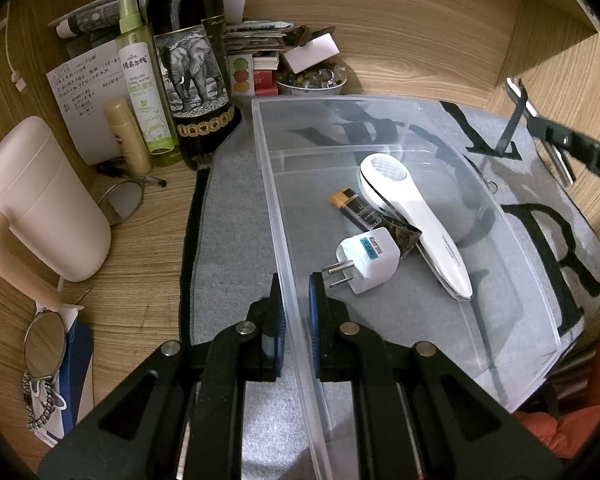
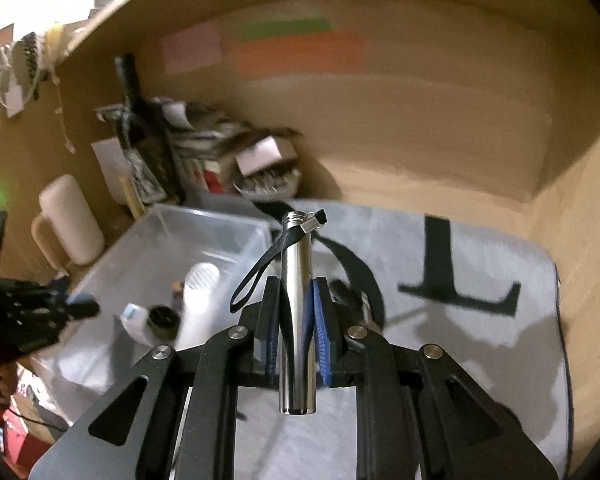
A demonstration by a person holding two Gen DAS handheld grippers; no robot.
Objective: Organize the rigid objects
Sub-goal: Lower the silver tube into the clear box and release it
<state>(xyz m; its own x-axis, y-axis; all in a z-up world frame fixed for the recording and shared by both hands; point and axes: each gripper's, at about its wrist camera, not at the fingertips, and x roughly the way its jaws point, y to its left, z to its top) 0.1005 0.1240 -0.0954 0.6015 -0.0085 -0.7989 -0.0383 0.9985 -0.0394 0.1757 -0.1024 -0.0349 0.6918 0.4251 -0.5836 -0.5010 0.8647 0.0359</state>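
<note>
A clear plastic bin (image 1: pixel 532 280) sits on a grey mat (image 1: pixel 228 240). Inside it lie a white handheld device (image 1: pixel 420 216), a white plug adapter (image 1: pixel 364 260) and a battery (image 1: pixel 352 208). My left gripper (image 1: pixel 298 292) is shut on the bin's left wall. My right gripper (image 2: pixel 298 300) is shut on a silver metal cylinder (image 2: pixel 298 320) with a black wrist strap (image 2: pixel 260 268), held above the mat to the right of the bin (image 2: pixel 172 224). The right gripper also shows in the left wrist view (image 1: pixel 540 124), above the bin's far right corner.
A dark elephant-label bottle (image 1: pixel 192 60), a green spray bottle (image 1: pixel 144 88), a beige tube (image 1: pixel 126 136), a cream mug (image 1: pixel 40 200), glasses (image 1: pixel 120 200), papers and a bead bowl (image 1: pixel 312 82) crowd the desk's left and back. Wooden walls enclose the desk.
</note>
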